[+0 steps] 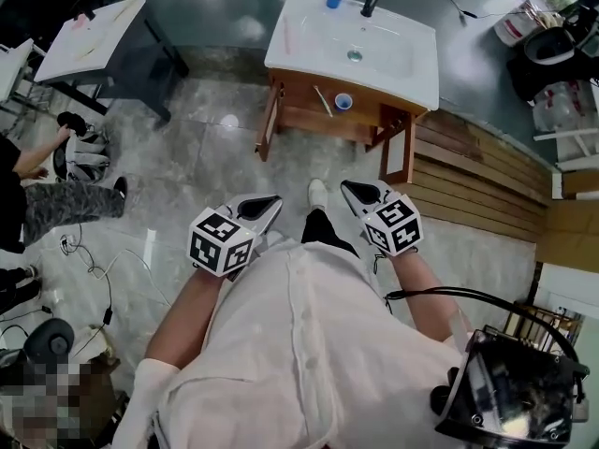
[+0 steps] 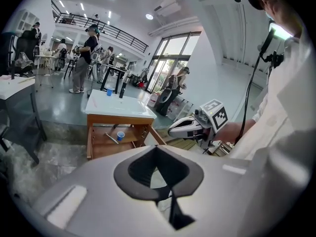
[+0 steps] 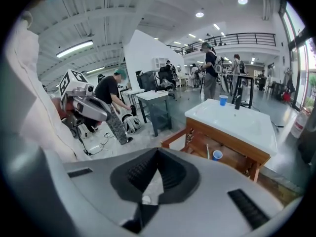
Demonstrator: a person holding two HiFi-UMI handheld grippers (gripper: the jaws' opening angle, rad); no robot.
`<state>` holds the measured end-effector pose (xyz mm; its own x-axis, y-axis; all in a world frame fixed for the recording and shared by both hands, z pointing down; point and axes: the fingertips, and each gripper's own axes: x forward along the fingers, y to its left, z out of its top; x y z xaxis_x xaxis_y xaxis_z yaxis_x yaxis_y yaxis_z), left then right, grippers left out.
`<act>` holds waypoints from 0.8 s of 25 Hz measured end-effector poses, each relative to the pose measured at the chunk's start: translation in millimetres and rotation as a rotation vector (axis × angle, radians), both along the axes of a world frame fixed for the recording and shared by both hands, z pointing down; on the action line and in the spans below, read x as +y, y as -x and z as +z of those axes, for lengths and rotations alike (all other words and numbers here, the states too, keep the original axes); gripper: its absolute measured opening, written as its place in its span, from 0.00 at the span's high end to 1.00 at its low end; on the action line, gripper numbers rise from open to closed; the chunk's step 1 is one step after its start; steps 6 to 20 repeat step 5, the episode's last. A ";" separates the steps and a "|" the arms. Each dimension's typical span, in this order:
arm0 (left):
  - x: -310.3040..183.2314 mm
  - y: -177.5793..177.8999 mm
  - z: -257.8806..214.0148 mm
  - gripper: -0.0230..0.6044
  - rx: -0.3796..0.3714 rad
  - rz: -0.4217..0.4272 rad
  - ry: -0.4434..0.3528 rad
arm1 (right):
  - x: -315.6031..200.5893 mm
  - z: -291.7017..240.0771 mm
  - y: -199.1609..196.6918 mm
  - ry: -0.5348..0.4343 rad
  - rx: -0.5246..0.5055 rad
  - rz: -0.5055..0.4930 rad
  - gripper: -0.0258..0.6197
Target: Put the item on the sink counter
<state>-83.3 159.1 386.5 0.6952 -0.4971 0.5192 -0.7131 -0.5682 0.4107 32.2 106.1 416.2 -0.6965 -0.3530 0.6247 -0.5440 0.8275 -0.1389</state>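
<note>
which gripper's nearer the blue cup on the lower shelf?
Right. The right gripper hangs nearly in line with the blue cup, well short of it; the left gripper is off to its left, farther away.

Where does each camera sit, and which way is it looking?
Head view: on the person's head, looking steeply down at their white shirt, left tongs, right tongs and the white sink counter on a wooden stand.
Left gripper view: on the left tongs, looking along shut jaws; right tongs beside.
Right gripper view: on the right tongs, likewise; left tongs beside.
Shared: both face the sink counter.
</note>
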 end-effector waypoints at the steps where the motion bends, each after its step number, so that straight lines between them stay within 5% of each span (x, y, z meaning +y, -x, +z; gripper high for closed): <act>1: 0.6 2.0 0.7 0.96 -0.001 -0.005 0.001 | 0.0 1.0 1.8 0.000 0.001 -0.004 0.95; 20: -3.7 7.6 3.9 0.96 0.003 -0.025 0.001 | -6.9 7.3 4.1 0.001 0.013 -0.017 0.95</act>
